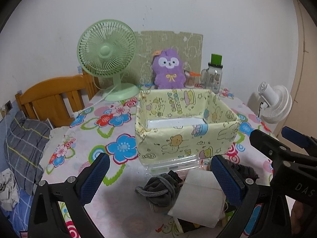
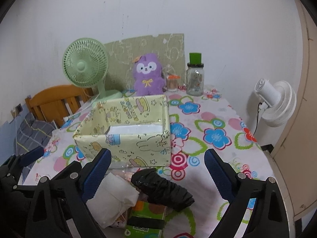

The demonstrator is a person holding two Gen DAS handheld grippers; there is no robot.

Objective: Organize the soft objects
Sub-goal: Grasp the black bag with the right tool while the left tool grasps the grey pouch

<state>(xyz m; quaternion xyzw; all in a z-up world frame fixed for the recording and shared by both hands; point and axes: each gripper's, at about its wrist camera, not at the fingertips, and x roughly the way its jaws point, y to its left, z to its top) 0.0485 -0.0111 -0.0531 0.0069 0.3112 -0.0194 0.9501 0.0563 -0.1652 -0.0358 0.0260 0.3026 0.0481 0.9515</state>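
Your soft things lie heaped on the flowered tablecloth (image 2: 218, 119) just before the yellow box (image 1: 186, 123): a white pouch (image 1: 198, 194), a grey drawstring bag (image 1: 160, 188), a black bundle (image 2: 162, 188); your left gripper (image 1: 158, 178) gapes wide over them; your right gripper (image 2: 156, 170) stands wide, jaws easing inward, touching nothing.

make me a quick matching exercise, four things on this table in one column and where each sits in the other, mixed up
Things:
1. purple plush toy
2. green desk fan
3. glass jar with green lid
4. black rolled bundle

Places:
A. near edge, in front of the yellow fabric box
B. far right corner, by the wall
C. far side, left of the plush
D. right behind the box, against the cardboard sheet

Pairs: 1-D, 2-C, 3-B, 4-A
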